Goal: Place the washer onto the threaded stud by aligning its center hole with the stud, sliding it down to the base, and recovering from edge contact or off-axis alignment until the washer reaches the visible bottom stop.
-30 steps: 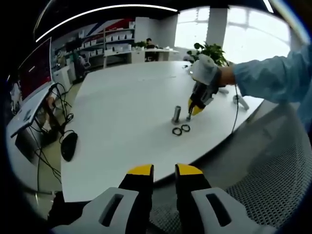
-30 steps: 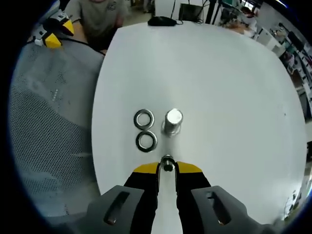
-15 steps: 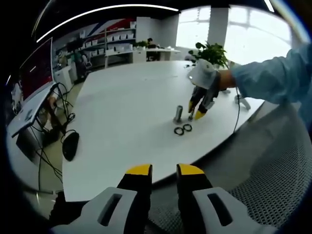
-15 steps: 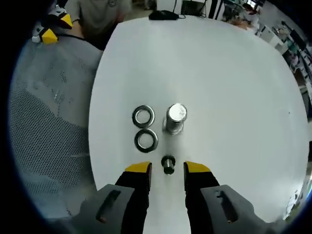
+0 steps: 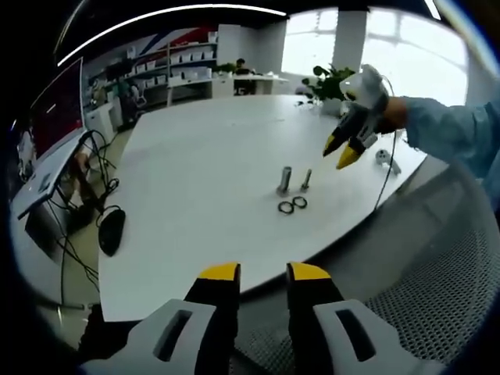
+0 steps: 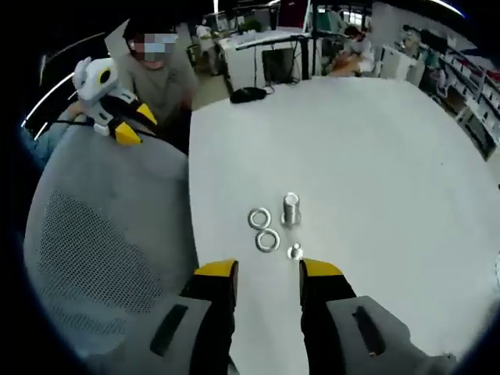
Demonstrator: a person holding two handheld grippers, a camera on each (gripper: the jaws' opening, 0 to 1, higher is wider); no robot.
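- Your right gripper [image 6: 267, 275] hangs above the near edge of the white table [image 6: 375, 172], jaws spread wide with nothing between them.
- Just beyond its tips a small bolt [image 6: 295, 251] stands upright on the table, apart from both jaws.
- Beside that bolt, on its left, lie two washers [image 6: 263, 230], flat and touching each other.
- Just past the bolt stands the taller stud [image 6: 291, 209], bare, no washer on it.
- Your left gripper [image 5: 262, 275] is held off the table over a grey mesh chair [image 5: 437, 289], well apart from the stud [image 5: 284, 180]; its jaws are parted and empty.
- Beyond the stud in the left gripper view, your right gripper [image 5: 344, 151] hovers high above the table, tips apart.
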